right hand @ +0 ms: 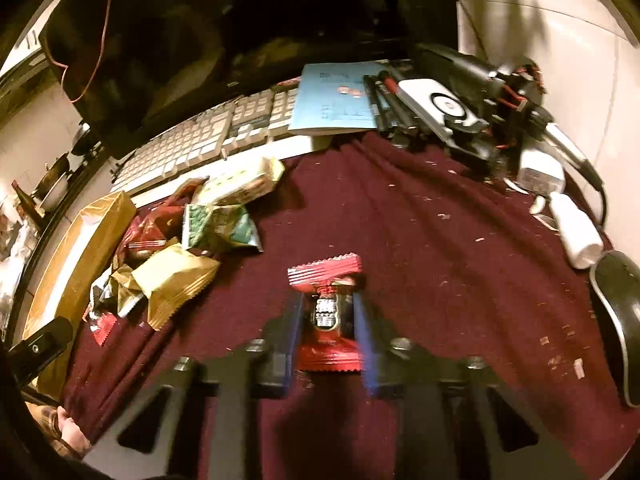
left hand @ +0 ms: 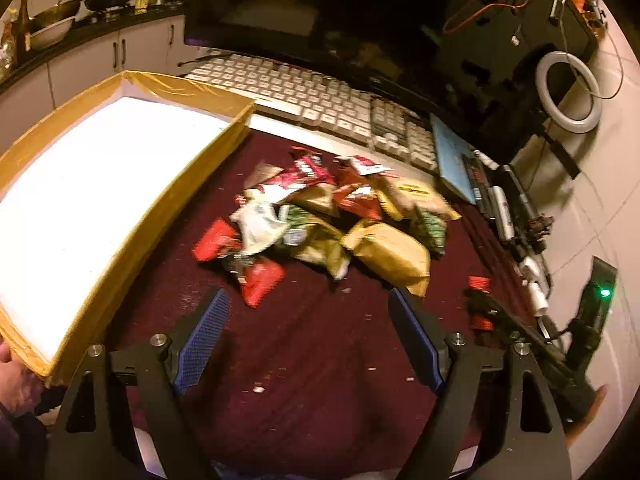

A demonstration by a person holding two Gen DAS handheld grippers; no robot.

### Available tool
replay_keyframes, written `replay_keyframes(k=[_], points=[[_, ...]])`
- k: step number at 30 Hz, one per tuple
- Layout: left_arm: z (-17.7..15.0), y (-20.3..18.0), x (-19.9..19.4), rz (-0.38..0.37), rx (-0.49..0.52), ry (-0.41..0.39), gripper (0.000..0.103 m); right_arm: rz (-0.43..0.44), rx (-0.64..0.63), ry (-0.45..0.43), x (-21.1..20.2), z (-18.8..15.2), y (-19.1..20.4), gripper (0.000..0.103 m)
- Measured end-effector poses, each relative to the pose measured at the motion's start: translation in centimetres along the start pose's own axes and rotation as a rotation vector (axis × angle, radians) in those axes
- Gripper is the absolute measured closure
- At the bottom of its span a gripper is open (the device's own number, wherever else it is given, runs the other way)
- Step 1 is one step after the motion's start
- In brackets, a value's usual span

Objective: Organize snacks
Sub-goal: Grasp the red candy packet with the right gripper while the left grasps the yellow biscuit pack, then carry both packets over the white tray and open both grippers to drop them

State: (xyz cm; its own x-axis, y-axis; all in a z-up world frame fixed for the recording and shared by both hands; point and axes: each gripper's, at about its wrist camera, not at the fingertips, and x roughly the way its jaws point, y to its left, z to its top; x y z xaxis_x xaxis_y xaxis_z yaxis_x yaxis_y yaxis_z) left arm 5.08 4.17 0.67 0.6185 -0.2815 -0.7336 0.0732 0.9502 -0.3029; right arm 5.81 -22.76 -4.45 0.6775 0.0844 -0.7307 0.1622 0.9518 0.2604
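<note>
A dark red cloth [left hand: 304,344] covers the counter, dotted with pale crumbs. In the left wrist view a white keyboard [left hand: 304,96] runs across the upper middle of the frame under a dark monitor [left hand: 320,8], with a light blue booklet [left hand: 452,156] just right of it and a white ring light [left hand: 568,92] at the upper right. Black and white gadgets and cables crowd the right edge of the cloth. A shallow box [left hand: 168,200] with tan taped walls and a white floor fills the left of the frame. The snack pile [left hand: 328,220], a heap of red, yellow, green and white packets, lies in the centre of the frame, just right of the box wall and beyond the left claw [left hand: 308,316]. That claw is spread wide with nothing between its blue pads [left hand: 204,332], which hang above bare cloth short of the pile. In the right wrist view a black mouse [right hand: 616,320] sits at the right edge and a white bottle [right hand: 576,236] lies above it. The right claw [right hand: 326,308] at lower centre is pinching a red snack packet [right hand: 326,280], its crimped end sticking out past the fingertips, well right of the pile at left of the frame.
</note>
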Motion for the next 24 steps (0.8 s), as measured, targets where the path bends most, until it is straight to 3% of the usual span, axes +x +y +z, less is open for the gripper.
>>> replay_keyframes(k=[6, 10, 13, 16, 20, 22, 24], points=[[0.8, -3.4, 2.6, -0.098, 0.034, 0.073, 0.021, 0.075, -0.008, -0.047, -0.6, 1.3, -0.2, 0.081], [2.2, -5.9, 5.0, -0.089, 0.060, 0.116, 0.021, 0.117, 0.008, -0.091, -1.3, 3.1, -0.9, 0.081], [2.7, -7.2, 7.0, -0.046, 0.059, 0.163, 0.021, 0.144, 0.012, -0.110, -0.8, 3.9, -1.3, 0.081], [3.0, -7.2, 8.8, -0.010, 0.031, 0.195, 0.021, 0.224, 0.042, -0.051, 0.8, 3.3, -1.6, 0.081], [3.5, -7.8, 10.9, 0.106, 0.047, 0.175, 0.021, 0.252, 0.028, -0.050, 0.7, 2.9, -1.5, 0.080], [3.2, -8.3, 11.4, 0.159, 0.089, 0.167, 0.027, 0.253, 0.027, -0.049, 0.7, 2.9, -1.4, 0.080], [2.4, -8.4, 11.1, 0.209, 0.155, 0.137, 0.053, 0.272, 0.037, -0.046, 0.7, 2.9, -1.7, 0.080]])
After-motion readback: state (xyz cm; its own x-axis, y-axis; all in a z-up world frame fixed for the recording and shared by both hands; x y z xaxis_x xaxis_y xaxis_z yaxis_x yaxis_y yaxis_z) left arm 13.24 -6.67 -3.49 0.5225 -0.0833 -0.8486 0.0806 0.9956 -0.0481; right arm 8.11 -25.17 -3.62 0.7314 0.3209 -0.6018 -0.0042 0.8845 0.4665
